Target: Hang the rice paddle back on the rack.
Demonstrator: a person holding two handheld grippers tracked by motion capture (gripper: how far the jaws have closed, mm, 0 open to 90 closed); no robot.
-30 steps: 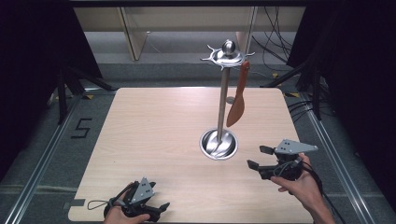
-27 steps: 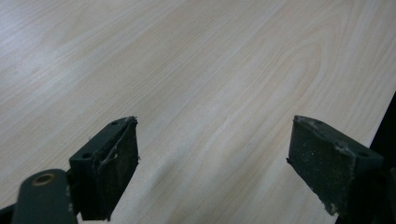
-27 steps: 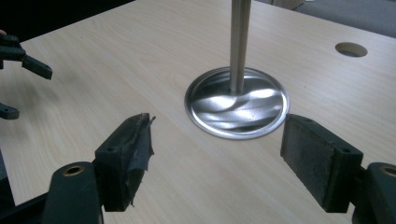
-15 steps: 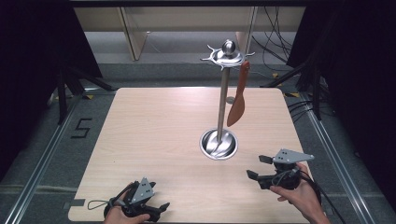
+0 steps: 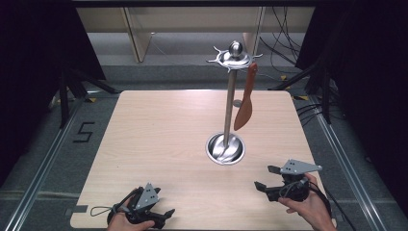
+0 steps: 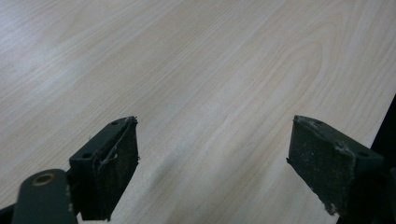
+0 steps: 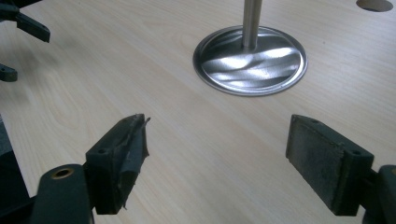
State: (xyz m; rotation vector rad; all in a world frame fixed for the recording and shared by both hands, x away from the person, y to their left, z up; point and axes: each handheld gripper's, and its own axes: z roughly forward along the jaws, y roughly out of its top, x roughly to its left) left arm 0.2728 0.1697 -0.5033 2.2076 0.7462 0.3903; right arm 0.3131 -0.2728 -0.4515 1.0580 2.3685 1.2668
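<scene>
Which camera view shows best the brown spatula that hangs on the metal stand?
The high view shows it best: the brown spatula hangs whole, blade down, from the top ring of the metal stand. The right gripper view gives the stand's round base and lower pole, not the spatula. The left gripper view looks at the bare table.

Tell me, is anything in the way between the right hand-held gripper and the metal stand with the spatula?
Nothing visible. Only bare table lies between the right hand-held gripper, jaws open and empty, and the stand. The brown spatula hangs from the stand's top, above the table.
</scene>
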